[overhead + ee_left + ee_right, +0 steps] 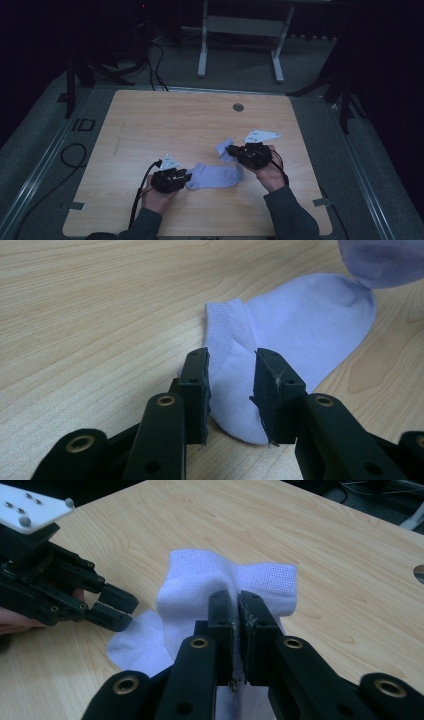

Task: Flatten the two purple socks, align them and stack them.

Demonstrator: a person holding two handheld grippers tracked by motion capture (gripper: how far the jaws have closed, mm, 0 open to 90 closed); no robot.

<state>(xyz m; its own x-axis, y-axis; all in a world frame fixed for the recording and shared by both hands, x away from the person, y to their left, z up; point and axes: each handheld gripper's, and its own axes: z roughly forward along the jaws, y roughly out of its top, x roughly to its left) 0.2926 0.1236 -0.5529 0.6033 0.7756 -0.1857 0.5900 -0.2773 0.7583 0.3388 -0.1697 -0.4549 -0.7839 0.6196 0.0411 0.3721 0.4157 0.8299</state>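
Black jaws of our right gripper fill the foreground of the right gripper view, pressed together on a bunched fold of the pale lilac knitted ankle sock, so that hand has the fabric pinched and partly raised off the table. Our left gripper stands with its jaws narrowly apart, one on either side of the sock's ribbed cuff end, holding nothing yet; from above we see it just at the sock's near end, while the right gripper grips the far end, close to the middle of the light wooden tabletop.

We judge the main risk to be the thin pinch on the right: only a small ridge of cloth sits between those jaws, and a pull could let it slide free. On the left, the jaws could close on just the upper layer of the cuff, or scrape the wood and miss the cloth altogether, if they drop too flat. If both hands pull apart unevenly, the sock may twist or stretch rather than lie straight. Trailing cables could also snag the sock's edge.
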